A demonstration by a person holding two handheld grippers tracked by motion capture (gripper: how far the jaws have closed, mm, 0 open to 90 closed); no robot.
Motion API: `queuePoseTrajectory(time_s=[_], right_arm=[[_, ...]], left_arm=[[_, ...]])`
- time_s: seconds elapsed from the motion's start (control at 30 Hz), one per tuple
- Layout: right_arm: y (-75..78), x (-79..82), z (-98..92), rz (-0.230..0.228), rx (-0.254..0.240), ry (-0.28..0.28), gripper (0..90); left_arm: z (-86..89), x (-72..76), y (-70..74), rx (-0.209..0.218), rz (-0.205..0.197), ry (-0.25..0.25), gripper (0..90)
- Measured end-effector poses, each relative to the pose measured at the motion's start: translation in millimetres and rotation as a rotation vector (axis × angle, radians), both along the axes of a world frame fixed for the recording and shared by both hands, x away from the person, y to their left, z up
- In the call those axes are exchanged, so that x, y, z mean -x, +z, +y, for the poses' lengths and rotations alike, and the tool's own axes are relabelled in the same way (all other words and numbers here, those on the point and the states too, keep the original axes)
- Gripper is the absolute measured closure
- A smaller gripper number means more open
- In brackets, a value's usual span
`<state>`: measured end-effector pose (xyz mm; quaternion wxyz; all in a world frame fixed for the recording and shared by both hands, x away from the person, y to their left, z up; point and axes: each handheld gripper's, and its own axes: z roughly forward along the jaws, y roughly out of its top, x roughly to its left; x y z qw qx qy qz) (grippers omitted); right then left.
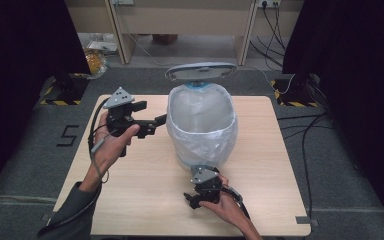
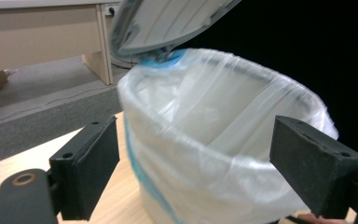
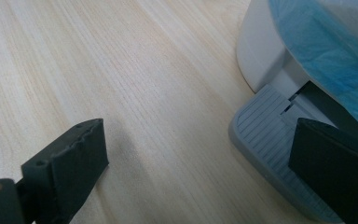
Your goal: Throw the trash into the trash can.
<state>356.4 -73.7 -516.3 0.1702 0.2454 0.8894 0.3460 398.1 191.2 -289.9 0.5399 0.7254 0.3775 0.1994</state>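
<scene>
On the wooden table (image 1: 145, 200) stands a white pedal bin (image 1: 200, 125), lid (image 1: 201, 71) tipped up and a clear bag liner (image 2: 223, 135) folded over its rim. The step in hand looks like working that liner: best to nip only the plastic at the rim, lightly, and keep the lid raised. The left gripper (image 1: 150, 122), jaws wide apart and empty, sits just beside the bin's left wall at rim level. The right gripper (image 1: 196, 199), also spread and empty, hovers low near the grey foot pedal (image 3: 265, 140).
</scene>
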Motion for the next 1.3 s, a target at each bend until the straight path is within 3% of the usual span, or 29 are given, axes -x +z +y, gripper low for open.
queuePoseTrajectory(time_s=[0.27,0.4,0.67,0.97,1.03,1.1,1.3], right_arm=[[0.0,-0.1,-0.1,-0.001,0.000,0.002,4.3],[0.0,-0.1,-0.2,0.000,0.000,0.002,4.3],[-0.1,-0.2,-0.3,0.000,-0.001,0.005,4.3],[-0.1,-0.5,-0.5,-0.001,-0.001,0.008,4.1],[-0.1,-0.5,-0.6,-0.001,0.000,0.008,4.1],[-0.2,-0.6,-0.5,-0.003,-0.001,0.008,4.1],[-0.3,-0.7,-0.5,-0.001,-0.001,0.010,3.9]], left_arm=[[19.6,0.4,-28.3,0.021,0.035,0.031,14.8],[28.1,3.4,-39.7,0.032,0.022,0.067,14.8],[38.3,8.7,-69.2,0.040,0.047,0.090,14.8],[40.5,13.5,-125.4,0.038,0.126,0.102,14.9],[40.4,15.1,-137.5,0.017,0.135,0.110,14.9],[40.5,16.0,-146.8,-0.002,0.142,0.118,14.9],[41.9,18.0,-170.5,-0.003,0.166,0.136,14.9]])
